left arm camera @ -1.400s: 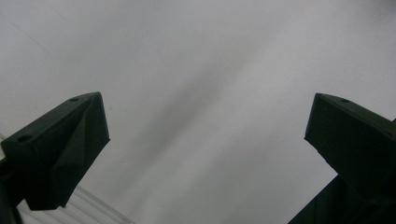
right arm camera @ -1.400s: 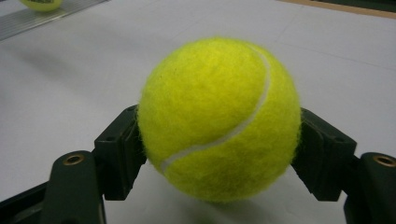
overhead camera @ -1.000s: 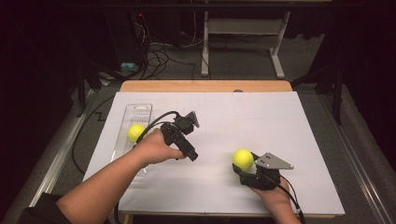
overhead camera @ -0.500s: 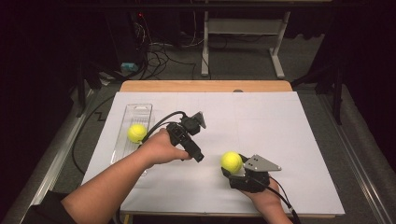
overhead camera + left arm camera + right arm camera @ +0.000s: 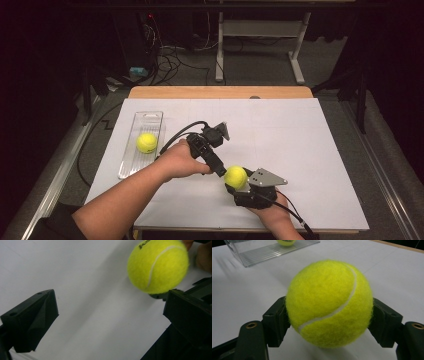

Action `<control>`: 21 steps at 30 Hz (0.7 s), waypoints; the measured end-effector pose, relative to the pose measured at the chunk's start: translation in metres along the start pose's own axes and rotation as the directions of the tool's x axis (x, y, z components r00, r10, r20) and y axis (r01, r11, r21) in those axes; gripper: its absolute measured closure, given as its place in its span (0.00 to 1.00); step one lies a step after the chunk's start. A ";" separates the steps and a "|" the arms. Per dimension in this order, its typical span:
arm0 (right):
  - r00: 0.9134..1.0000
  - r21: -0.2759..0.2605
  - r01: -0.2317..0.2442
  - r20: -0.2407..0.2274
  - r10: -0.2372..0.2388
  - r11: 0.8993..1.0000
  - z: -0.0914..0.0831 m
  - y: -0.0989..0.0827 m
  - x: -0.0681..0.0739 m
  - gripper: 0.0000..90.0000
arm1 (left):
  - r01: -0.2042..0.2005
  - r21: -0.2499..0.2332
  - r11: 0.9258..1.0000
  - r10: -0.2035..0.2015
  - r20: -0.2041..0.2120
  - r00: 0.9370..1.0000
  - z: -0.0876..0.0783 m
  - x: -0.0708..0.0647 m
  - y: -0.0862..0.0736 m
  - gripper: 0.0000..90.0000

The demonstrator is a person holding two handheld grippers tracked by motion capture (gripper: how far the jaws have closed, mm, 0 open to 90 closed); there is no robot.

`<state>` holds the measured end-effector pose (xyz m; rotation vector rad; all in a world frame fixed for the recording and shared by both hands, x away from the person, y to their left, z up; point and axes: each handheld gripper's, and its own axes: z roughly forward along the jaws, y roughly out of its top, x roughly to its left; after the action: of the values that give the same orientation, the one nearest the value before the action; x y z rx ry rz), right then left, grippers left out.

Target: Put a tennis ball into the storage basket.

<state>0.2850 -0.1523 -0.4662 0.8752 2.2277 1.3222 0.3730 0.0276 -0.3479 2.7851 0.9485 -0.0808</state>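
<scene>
A yellow tennis ball (image 5: 235,176) (image 5: 329,303) sits between the jaws of my right gripper (image 5: 236,183) (image 5: 329,315), which is shut on it low over the white table sheet near the front. My left gripper (image 5: 220,172) (image 5: 110,302) is open, its jaws spread wide. Its tip almost touches the held ball (image 5: 157,265), which lies just beyond the jaws at the upper right of the left gripper view. A second tennis ball (image 5: 146,142) (image 5: 285,242) lies in a clear plastic tray (image 5: 131,166) (image 5: 269,251) at the left of the table.
A white sheet (image 5: 310,145) covers the table, with a wooden edge (image 5: 220,92) showing at the back. The left gripper's black cable (image 5: 182,131) loops over the sheet beside the tray. Beyond the table are dark floor, cables and a desk frame (image 5: 260,30).
My right gripper has carried the ball leftward toward the left gripper. The left gripper has shifted right and forward, so its jaws now meet the ball.
</scene>
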 end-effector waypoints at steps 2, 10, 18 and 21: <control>1.000 0.001 0.007 -0.006 -0.007 1.000 0.002 0.001 0.002 0.30 | -0.002 -0.002 1.000 0.002 0.004 1.000 0.002 -0.004 0.003 0.01; 1.000 -0.008 -0.001 -0.017 0.001 1.000 0.004 0.003 0.005 0.30 | -0.030 0.014 0.999 0.029 0.026 0.999 0.011 -0.017 0.014 0.01; 0.999 -0.033 -0.013 -0.040 0.012 0.999 0.002 0.004 0.005 0.30 | -0.044 0.029 0.999 0.043 0.050 0.998 0.024 -0.024 0.021 0.01; 0.999 -0.036 -0.014 -0.045 0.012 0.999 0.001 0.005 0.005 0.30 | -0.031 0.028 0.999 0.029 0.065 0.997 0.031 -0.025 0.023 0.01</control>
<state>0.2838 -0.1468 -0.4620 0.8567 2.2287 1.3967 0.3678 -0.0115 -0.3711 2.8039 0.8967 -0.1811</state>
